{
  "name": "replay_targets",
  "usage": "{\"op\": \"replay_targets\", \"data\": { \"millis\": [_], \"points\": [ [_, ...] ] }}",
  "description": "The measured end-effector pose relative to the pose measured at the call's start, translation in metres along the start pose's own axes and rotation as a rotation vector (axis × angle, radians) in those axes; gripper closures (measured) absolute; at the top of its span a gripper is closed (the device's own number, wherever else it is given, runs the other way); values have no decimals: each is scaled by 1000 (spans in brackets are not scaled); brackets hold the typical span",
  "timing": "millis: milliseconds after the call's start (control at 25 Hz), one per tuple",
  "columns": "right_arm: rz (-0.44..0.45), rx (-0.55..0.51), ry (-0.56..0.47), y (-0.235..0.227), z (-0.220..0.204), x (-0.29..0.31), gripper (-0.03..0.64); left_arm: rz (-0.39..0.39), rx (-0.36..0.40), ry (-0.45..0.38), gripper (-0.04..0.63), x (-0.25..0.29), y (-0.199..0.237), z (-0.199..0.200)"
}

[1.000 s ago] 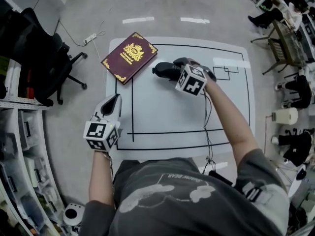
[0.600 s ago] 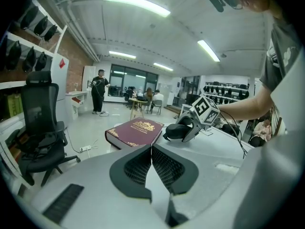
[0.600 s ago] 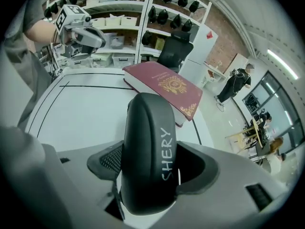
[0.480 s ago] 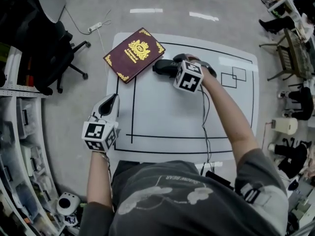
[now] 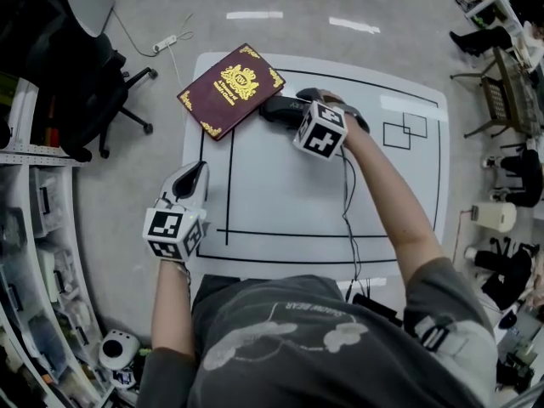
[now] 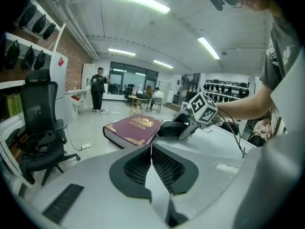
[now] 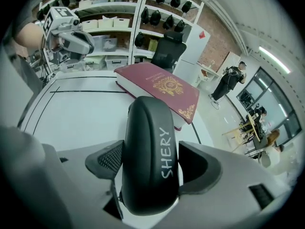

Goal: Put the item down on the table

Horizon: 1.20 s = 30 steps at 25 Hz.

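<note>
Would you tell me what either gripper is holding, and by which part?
The right gripper has its jaws opening around the black case's middle, letting it go; the left gripper holds nothing.

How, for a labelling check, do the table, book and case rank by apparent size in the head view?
1. Table
2. Book
3. Case, clearly the smallest, though it is partly covered, so its full length is unsure.

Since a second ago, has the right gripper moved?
Yes: right gripper, jaws opening around the black SHERY case, shifted left toward the maroon book, away from the small drawn squares.
</note>
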State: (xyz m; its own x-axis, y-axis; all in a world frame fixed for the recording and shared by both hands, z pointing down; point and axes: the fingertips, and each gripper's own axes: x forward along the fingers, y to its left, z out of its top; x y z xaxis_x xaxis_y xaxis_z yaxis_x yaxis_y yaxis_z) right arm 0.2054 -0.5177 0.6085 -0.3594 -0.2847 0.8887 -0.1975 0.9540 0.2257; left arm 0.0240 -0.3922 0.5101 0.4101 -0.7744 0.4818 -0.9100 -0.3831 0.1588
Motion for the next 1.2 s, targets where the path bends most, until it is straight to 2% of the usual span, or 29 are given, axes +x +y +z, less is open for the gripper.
{"op": "replay_targets", "data": {
  "millis": [160,320,400,560,880,1040,1200],
  "points": [
    [-61,23,-18,-6,-2,-12,244,-25,8,-2,588,-3,-4,-1],
    [-121,89,-33,-3,-2,-35,245,-60,18,-16,588,-14,-1,3],
    [-180,122,-50,-1,2,-51,257,-76,19,-28,589,-23,2,6],
    [-312,259,-109,9,12,-86,327,-143,55,-47,588,-37,6,14],
    [-458,573,-148,68,24,-132,451,-317,133,-101,588,-65,8,29],
    [-521,680,-194,101,46,-146,513,-372,161,-121,589,-90,15,26],
    [-640,763,-202,136,61,-158,611,-444,183,-135,589,-117,24,14]
  ]
}}
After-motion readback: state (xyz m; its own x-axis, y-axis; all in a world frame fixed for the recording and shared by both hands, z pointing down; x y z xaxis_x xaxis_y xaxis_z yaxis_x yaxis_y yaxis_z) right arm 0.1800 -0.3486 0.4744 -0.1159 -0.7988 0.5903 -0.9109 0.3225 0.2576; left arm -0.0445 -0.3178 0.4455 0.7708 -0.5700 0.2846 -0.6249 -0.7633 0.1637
